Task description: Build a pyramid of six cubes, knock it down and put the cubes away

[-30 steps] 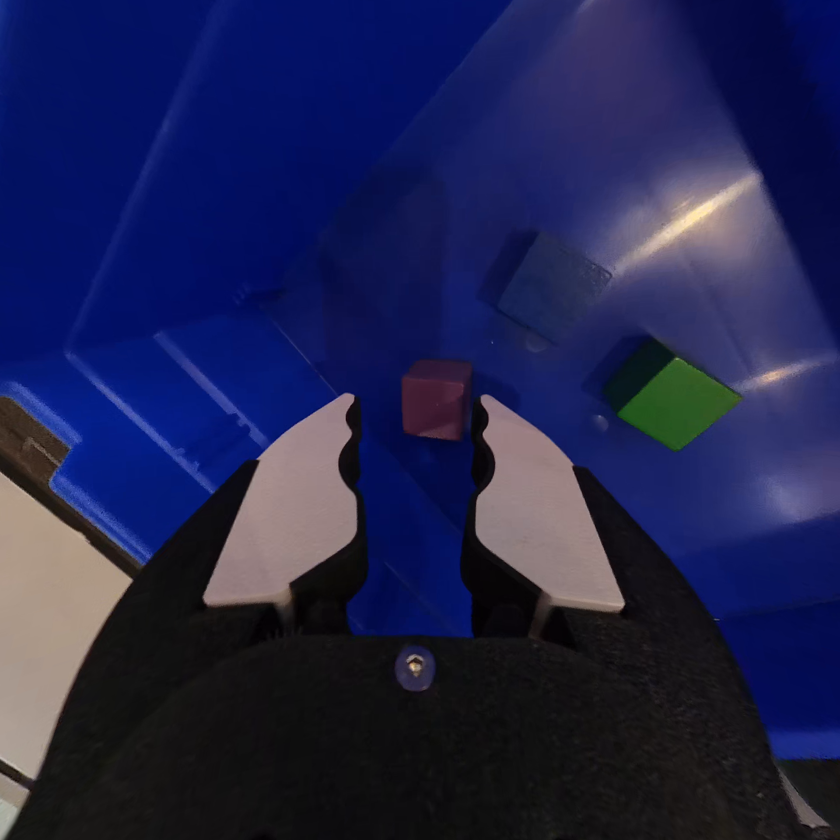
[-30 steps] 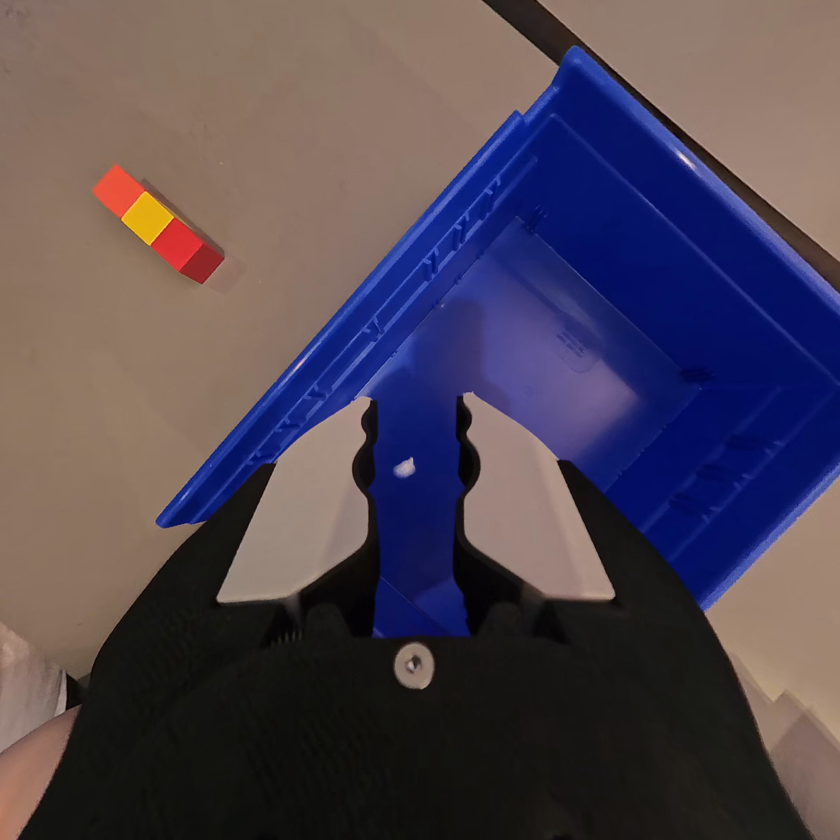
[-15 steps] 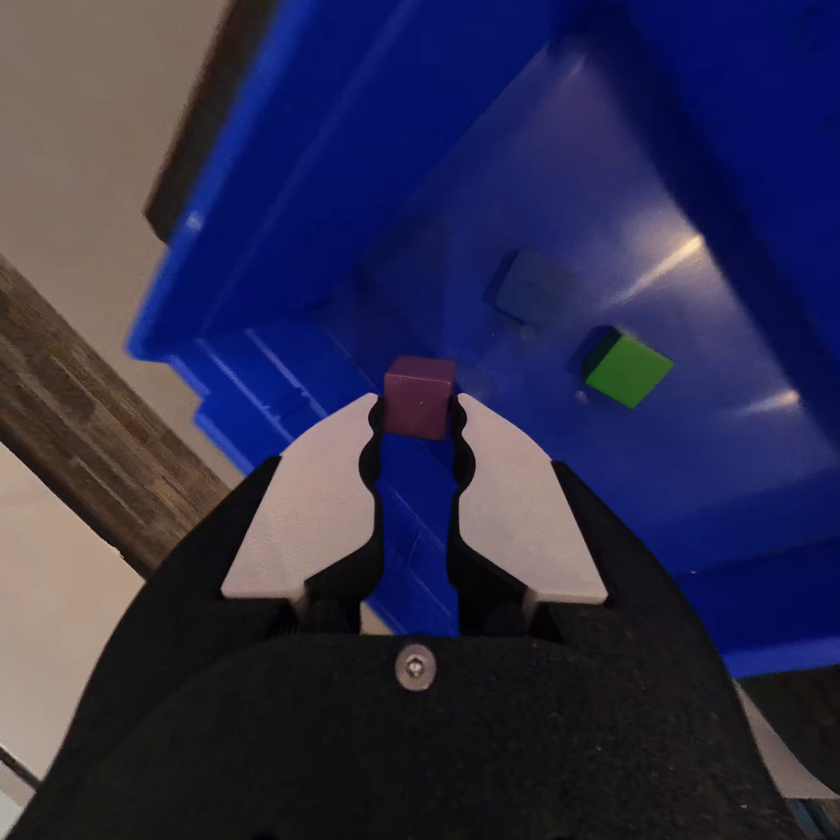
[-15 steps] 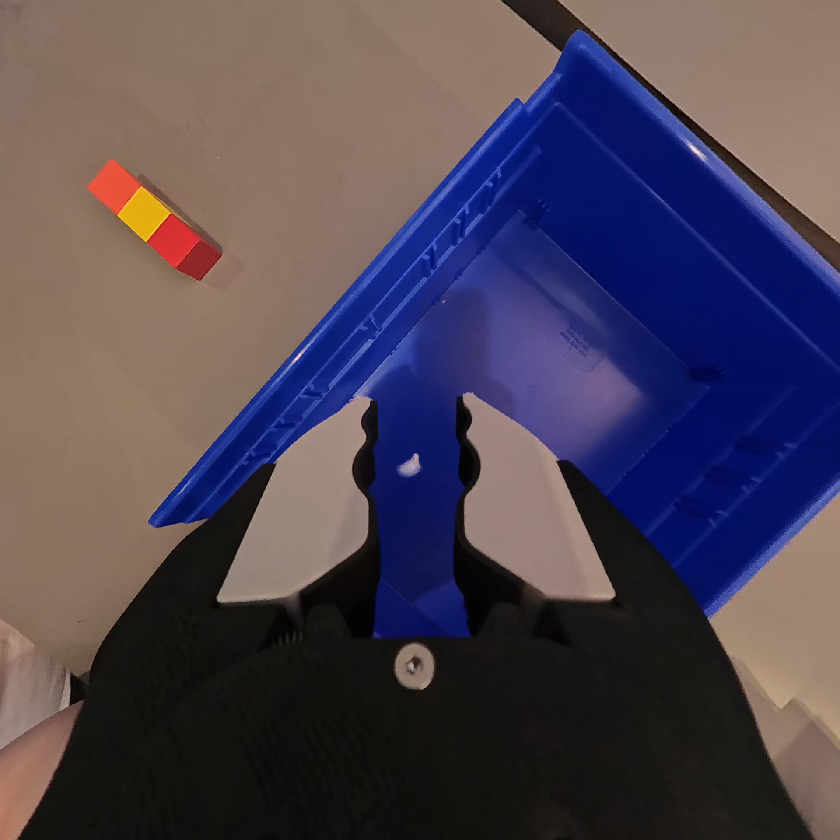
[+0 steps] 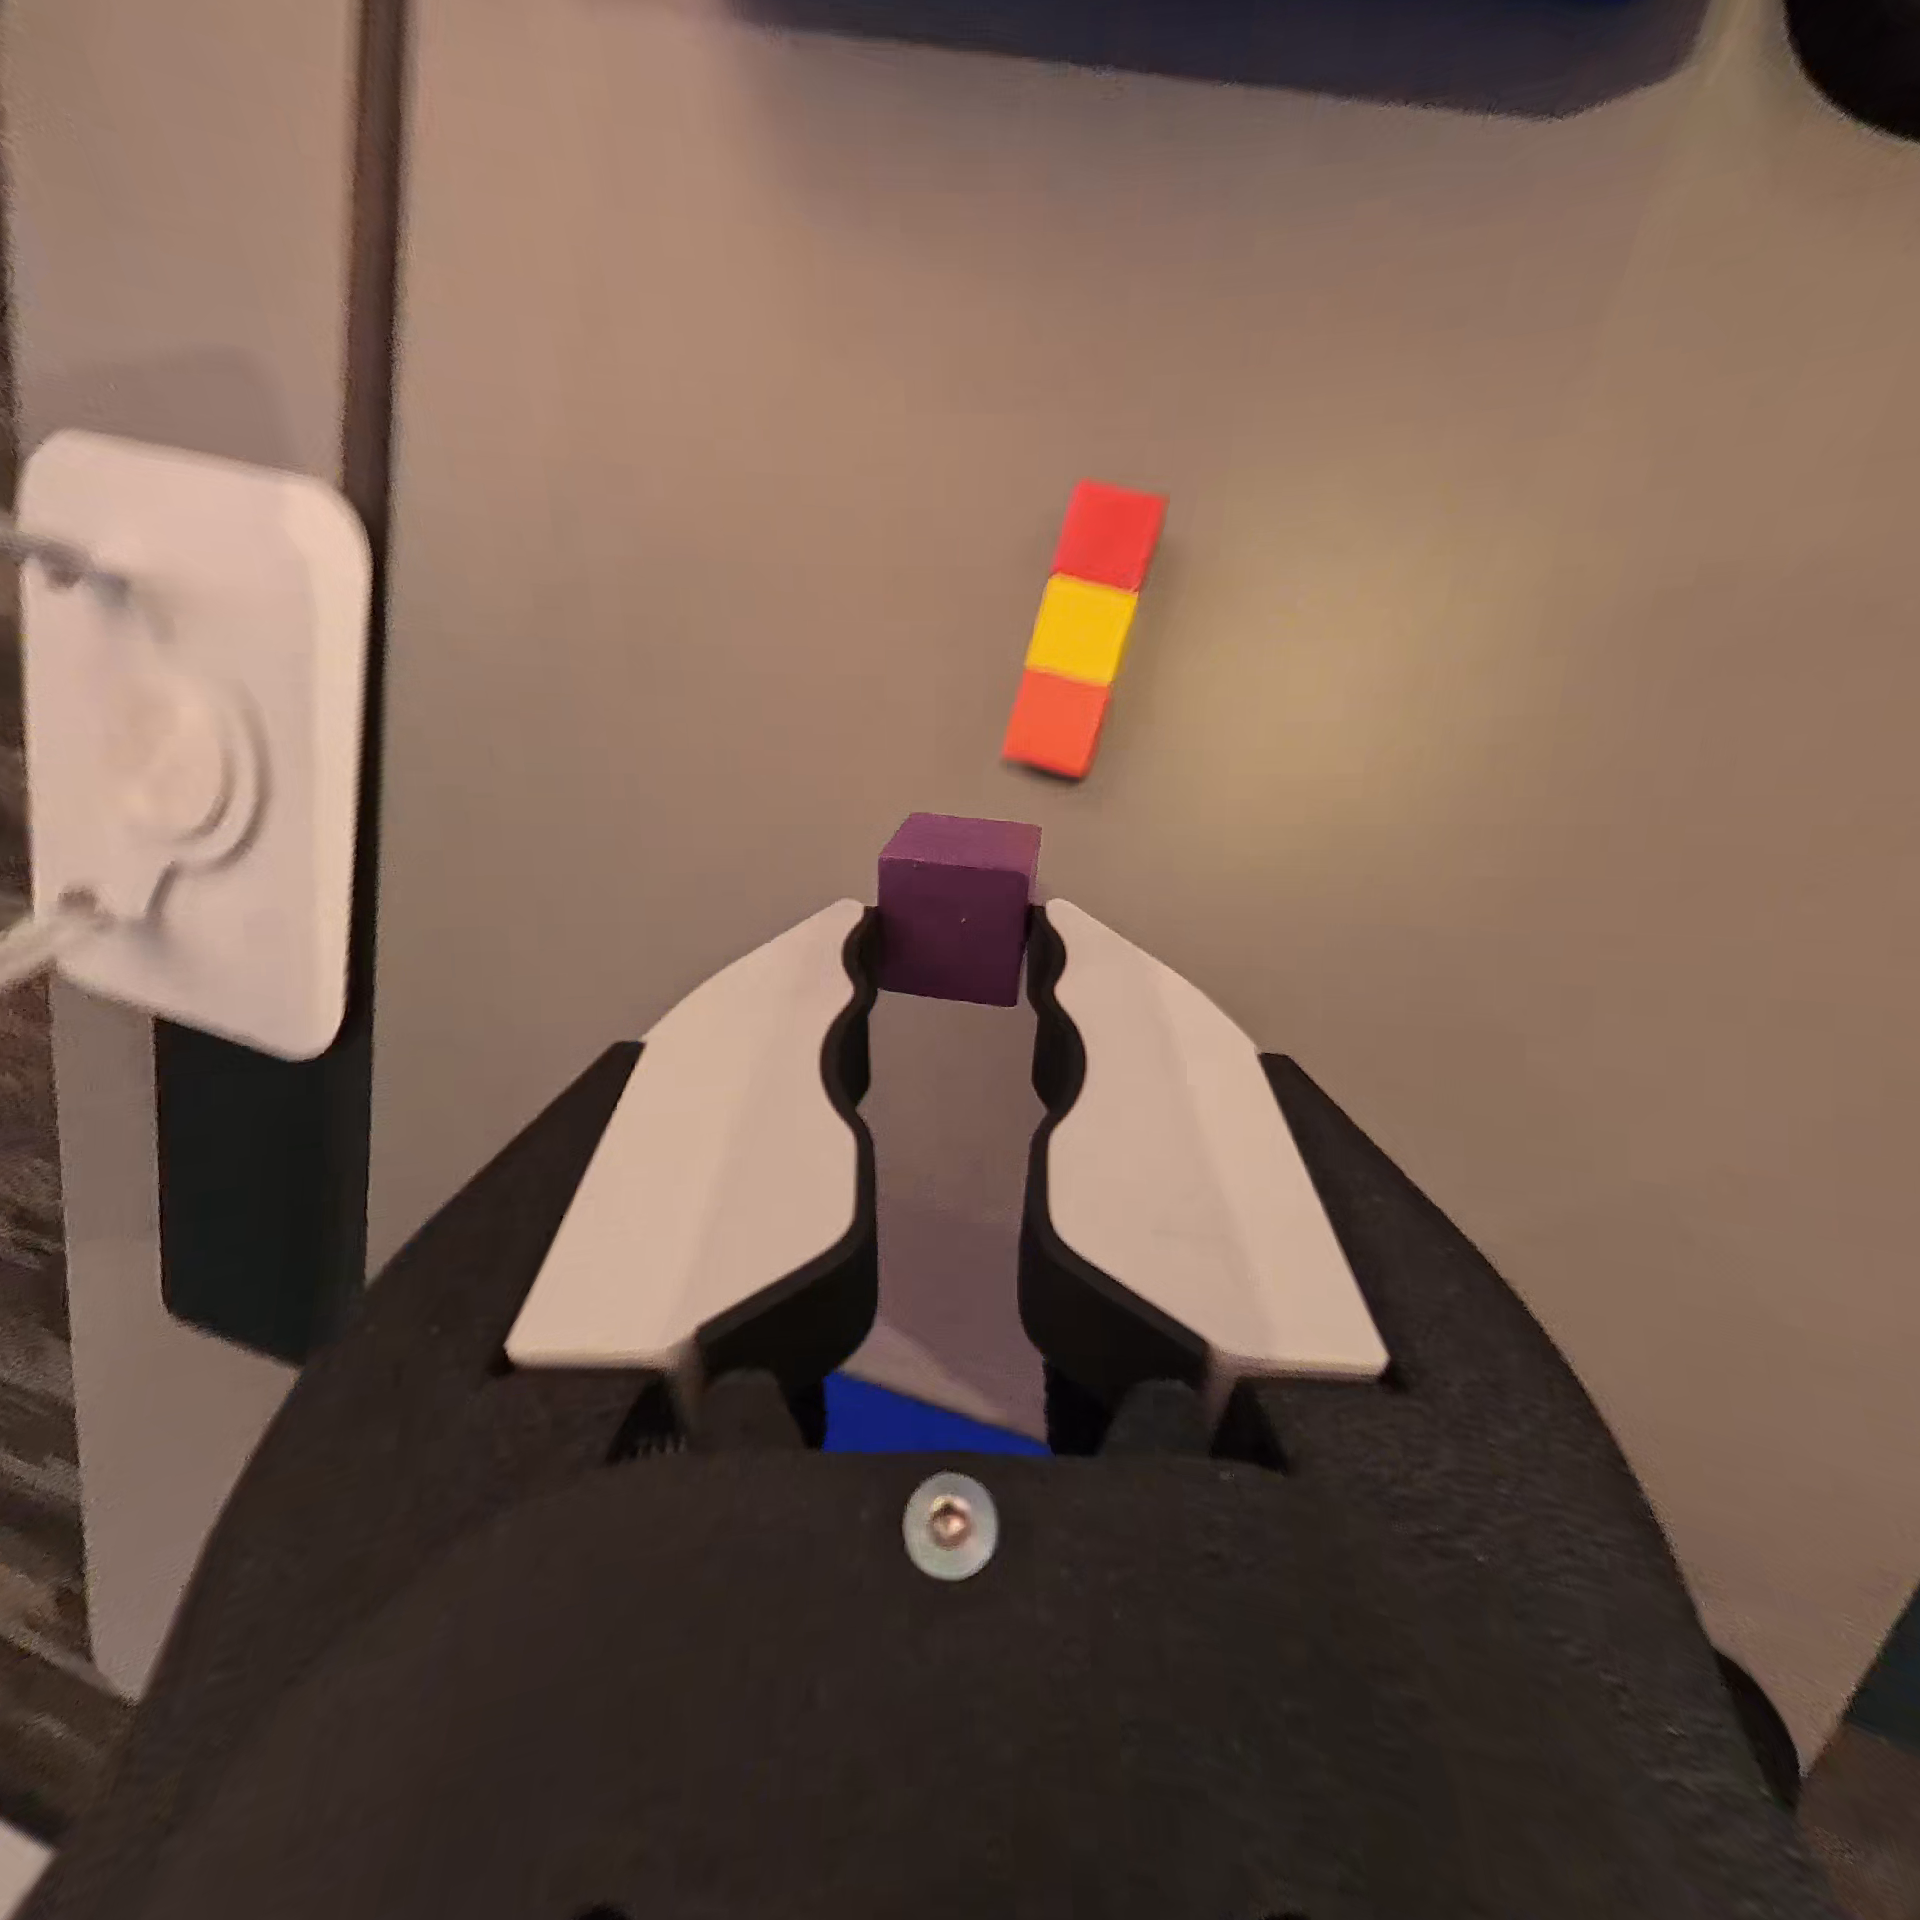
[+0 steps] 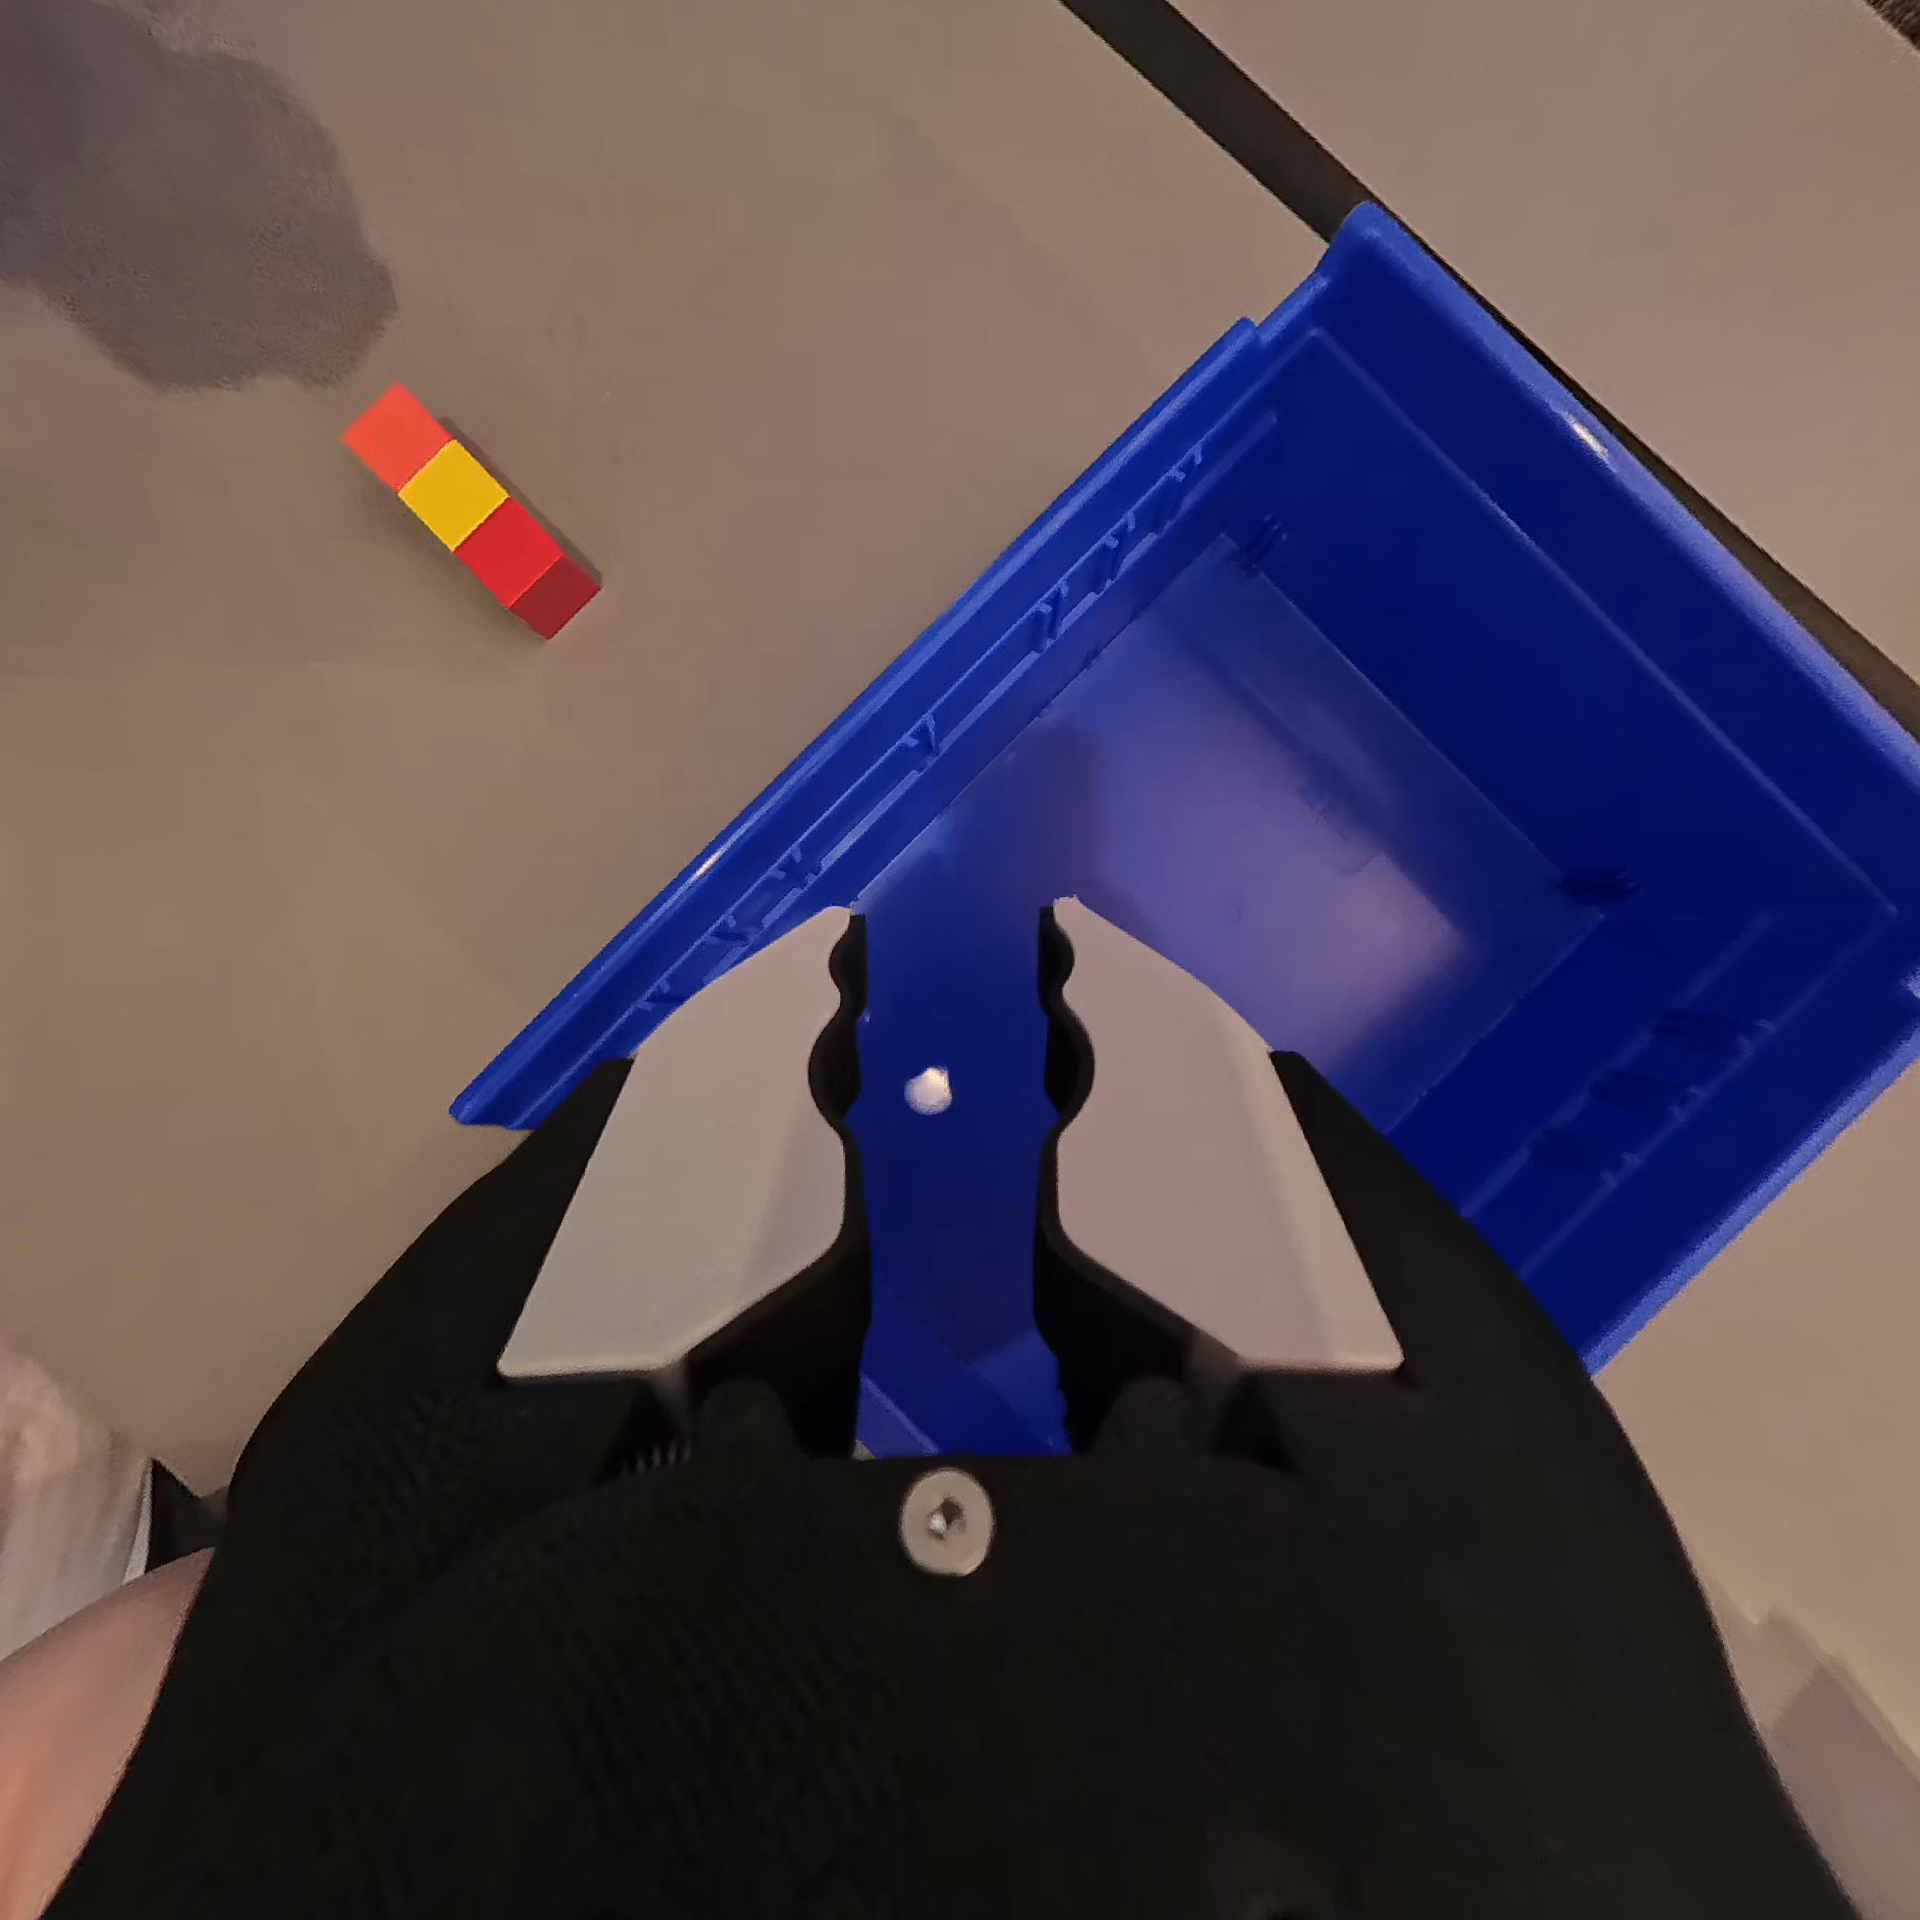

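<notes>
My left gripper (image 5: pixel 954 906) is shut on a purple cube (image 5: pixel 956 909) and holds it above the tan table, short of a row of three cubes: red (image 5: pixel 1114 533), yellow (image 5: pixel 1083 627), orange (image 5: pixel 1056 722). The same row shows in the right wrist view: orange (image 6: pixel 397 434), yellow (image 6: pixel 453 492), red (image 6: pixel 522 561). My right gripper (image 6: pixel 951 912) is open and empty, hovering over the near end of a blue bin (image 6: pixel 1538 520) whose visible floor holds no cubes.
A white plate-like fixture with a cable (image 5: pixel 187 738) is at the left of the left wrist view beside a dark strip (image 5: pixel 364 416). A blue edge (image 5: pixel 1247 42) sits at the top. A dark shadow (image 6: pixel 187 229) falls on the table. The gap from one gripper's tips to the other's is roughly 30 centimetres.
My left gripper closed on the purple cube in a blue bin, lifted it out and swung over the table toward the cube row. My right gripper has barely shifted over its bin.
</notes>
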{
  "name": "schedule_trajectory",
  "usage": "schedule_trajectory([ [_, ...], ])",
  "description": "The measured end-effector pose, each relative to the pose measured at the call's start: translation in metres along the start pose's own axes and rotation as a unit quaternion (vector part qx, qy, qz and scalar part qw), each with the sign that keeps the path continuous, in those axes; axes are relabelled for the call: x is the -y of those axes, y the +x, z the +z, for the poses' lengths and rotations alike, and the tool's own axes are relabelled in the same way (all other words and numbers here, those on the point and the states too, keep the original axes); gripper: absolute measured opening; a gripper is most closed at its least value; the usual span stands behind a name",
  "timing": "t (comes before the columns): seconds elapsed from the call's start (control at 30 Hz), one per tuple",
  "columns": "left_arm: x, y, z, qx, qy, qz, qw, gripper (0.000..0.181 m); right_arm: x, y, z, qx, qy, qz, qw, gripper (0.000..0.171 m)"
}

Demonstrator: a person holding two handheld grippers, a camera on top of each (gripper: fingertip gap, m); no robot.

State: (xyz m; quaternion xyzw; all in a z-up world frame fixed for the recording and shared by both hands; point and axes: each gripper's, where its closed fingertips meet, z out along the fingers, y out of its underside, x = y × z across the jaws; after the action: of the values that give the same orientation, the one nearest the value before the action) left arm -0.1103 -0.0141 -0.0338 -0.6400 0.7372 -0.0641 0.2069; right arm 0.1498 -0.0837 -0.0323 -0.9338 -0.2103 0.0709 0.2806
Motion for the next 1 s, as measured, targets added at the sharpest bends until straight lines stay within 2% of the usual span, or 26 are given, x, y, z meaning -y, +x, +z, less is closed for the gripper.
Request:
schedule_trajectory([
  [0.13,0.03,0.024,0.044,-0.033,-0.02,0.04,0.998,0.027,-0.004,0.002,-0.007,0.0,0.009,0.005,1.0,0.035],
  [0.33,0.038,0.027,0.083,-0.051,-0.07,0.063,0.994,0.027,-0.008,0.006,-0.01,0.004,0.019,0.014,1.0,0.034],
  [0.57,0.031,0.031,0.097,-0.064,-0.107,0.079,0.989,0.027,-0.01,0.006,-0.01,0.009,0.016,0.015,1.0,0.034],
  [1.0,0.038,0.032,0.104,-0.067,-0.105,0.082,0.989,0.027,-0.011,0.008,-0.008,0.013,0.013,0.015,1.0,0.034],
])
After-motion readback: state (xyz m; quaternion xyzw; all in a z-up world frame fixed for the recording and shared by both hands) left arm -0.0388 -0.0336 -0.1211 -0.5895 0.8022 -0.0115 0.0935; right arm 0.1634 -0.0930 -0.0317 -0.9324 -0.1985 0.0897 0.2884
